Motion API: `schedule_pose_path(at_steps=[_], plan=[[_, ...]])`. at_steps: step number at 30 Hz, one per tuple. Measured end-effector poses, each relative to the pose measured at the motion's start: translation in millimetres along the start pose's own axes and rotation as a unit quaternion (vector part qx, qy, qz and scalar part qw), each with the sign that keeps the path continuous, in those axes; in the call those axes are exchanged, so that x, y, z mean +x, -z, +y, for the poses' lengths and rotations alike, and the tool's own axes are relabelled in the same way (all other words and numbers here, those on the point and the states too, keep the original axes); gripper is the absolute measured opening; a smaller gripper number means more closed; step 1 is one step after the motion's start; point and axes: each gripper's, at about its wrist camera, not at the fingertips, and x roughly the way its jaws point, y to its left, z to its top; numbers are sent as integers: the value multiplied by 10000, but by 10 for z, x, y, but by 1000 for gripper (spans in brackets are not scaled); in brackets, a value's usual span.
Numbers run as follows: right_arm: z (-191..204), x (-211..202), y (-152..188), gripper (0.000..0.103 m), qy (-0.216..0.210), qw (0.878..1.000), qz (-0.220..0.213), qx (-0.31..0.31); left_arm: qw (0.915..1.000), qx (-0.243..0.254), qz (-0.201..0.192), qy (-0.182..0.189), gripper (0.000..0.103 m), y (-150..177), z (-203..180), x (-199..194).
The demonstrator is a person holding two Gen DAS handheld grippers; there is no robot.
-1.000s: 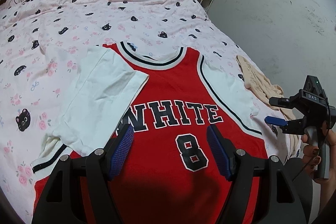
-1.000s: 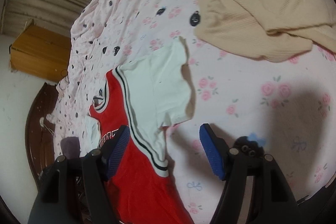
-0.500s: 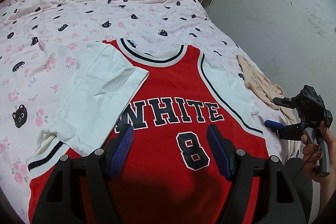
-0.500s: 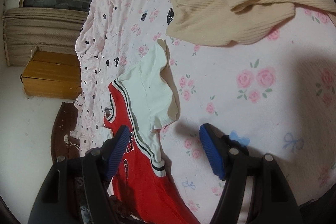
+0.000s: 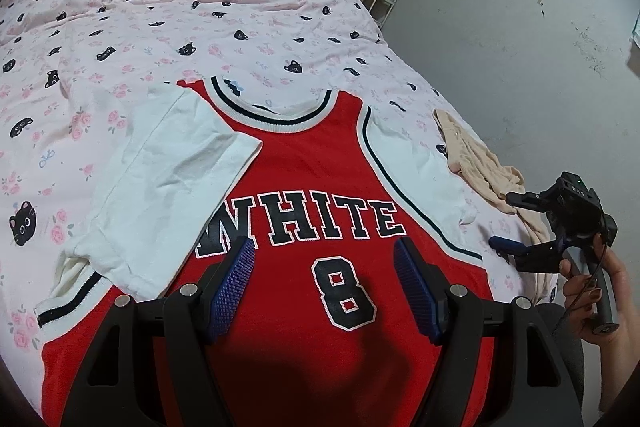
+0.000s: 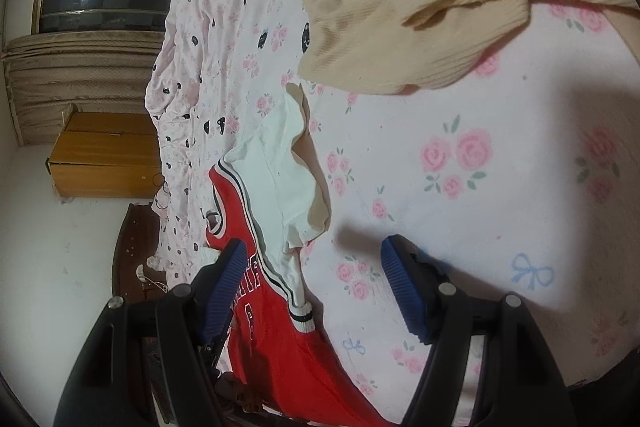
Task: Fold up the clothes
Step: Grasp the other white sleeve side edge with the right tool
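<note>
Red jersey (image 5: 320, 187) lies flat on the flowery bedspread (image 5: 200, 27), one white sleeve (image 5: 168, 187) folded over its chest. Left gripper (image 5: 324, 267) hovers above it, fingers spread wide, grasping nothing. Right gripper (image 6: 312, 279) is spread open too, empty, over the other sleeve's (image 6: 280, 187) edge.

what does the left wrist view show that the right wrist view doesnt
Only the left wrist view shows the jersey's full front with WHITE and the number 8, its left sleeve folded inward over the chest, the right gripper held open in a hand at the bed's edge, and the left gripper, open above the jersey. Only the right wrist view shows the wooden cabinet and the unfolded right sleeve's lifted, rippled edge. Both share the jersey, the beige garment and the pink floral bedsheet.
</note>
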Motion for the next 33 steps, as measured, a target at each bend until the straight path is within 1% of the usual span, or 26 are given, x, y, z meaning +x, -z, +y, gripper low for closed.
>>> schedule_pose_path(at_steps=[8, 13, 15, 16, 17, 20, 23, 26, 27, 28, 29, 31, 33], plan=[[102, 230, -35, 72, 138, 9998, 46, -146, 9999, -35, 79, -54, 67, 31, 22, 47], [140, 415, -76, 72, 402, 9989, 136, -218, 9998, -84, 145, -92, 67, 40, 42, 98], [140, 449, -81, 77, 412, 9989, 133, -187, 9998, -99, 152, -101, 67, 40, 45, 109], [153, 472, -84, 81, 402, 9990, 133, -176, 9998, -99, 155, -107, 67, 40, 44, 113], [178, 501, -86, 82, 426, 9988, 147, -182, 9998, -100, 157, -113, 67, 39, 43, 118], [272, 606, -91, 82, 523, 9981, 193, -250, 9997, -98, 169, -134, 67, 38, 44, 134], [301, 671, -102, 81, 390, 9988, 189, -222, 9997, -105, 178, -136, 67, 42, 51, 140], [290, 688, -114, 79, 421, 9989, 141, -172, 9997, -117, 186, -132, 67, 42, 61, 139], [287, 692, -118, 72, 438, 9988, 122, -159, 9997, -119, 186, -131, 67, 43, 61, 138], [284, 696, -122, 54, 455, 9988, 103, -145, 9997, -121, 188, -129, 67, 45, 62, 137], [277, 699, -126, 33, 472, 9988, 85, -127, 9997, -127, 192, -128, 67, 47, 63, 138], [176, 693, -127, 17, 456, 9989, 92, 57, 9996, -140, 199, -123, 67, 47, 68, 141], [81, 695, -123, 13, 285, 9993, 66, 235, 9996, -152, 203, -121, 67, 45, 71, 143]])
